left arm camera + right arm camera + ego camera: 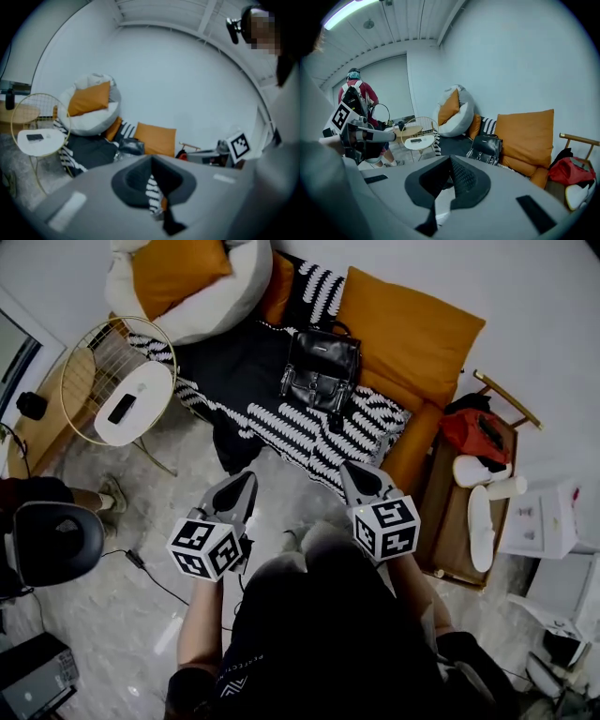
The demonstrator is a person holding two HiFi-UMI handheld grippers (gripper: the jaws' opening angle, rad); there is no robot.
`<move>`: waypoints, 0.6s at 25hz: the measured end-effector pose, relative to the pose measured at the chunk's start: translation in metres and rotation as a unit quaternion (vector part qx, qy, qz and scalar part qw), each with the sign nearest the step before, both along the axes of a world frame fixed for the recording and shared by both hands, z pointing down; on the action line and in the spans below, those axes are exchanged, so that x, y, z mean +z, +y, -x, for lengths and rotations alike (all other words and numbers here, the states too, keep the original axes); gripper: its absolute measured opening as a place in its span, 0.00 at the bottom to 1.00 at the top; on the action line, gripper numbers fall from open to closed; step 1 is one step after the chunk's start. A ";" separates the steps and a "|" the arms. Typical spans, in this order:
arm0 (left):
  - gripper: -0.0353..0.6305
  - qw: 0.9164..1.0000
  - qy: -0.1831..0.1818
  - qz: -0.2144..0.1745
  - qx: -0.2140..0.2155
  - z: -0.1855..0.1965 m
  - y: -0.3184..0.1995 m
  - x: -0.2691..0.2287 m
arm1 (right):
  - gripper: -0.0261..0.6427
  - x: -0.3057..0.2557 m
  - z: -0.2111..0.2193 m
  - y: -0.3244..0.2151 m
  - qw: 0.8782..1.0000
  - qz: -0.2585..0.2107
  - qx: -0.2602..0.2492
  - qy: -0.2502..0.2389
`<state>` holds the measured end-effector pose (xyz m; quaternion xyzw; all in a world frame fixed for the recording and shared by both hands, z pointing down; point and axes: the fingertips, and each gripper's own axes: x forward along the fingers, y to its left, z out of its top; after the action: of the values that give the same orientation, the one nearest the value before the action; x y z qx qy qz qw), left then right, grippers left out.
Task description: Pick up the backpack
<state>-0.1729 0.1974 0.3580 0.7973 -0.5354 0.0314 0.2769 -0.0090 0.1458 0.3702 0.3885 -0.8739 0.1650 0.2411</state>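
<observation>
The left gripper (249,476) and the right gripper (349,469) are held side by side in front of the person, both pointing forward and slightly downward. Each has its jaws pressed together with nothing between them, as both gripper views confirm. Neither touches anything, and both tips are over the floor (281,493), just short of the sofa edge. The backpack (322,367), small and black, lies ahead of both tips and well apart from them, resting on the striped throw (300,432) beside the orange cushion (408,334). In the head view its long axis runs away from the person, with the carry handle at the far end and the base at the near end. It sits between the two lines of approach but closer to the right gripper, so the right hand appears better placed. The jaws must open before any contact with the handle or body.
</observation>
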 end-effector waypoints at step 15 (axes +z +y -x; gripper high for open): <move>0.07 0.998 -0.066 -0.022 -0.006 0.026 -0.111 0.024 | 0.03 0.028 0.021 -0.116 1.000 -0.008 0.021 -0.014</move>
<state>-0.1987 0.0859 0.3825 0.7960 -0.5580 0.0706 0.2235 -0.0296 0.0294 0.3986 0.4064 -0.8701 0.1687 0.2222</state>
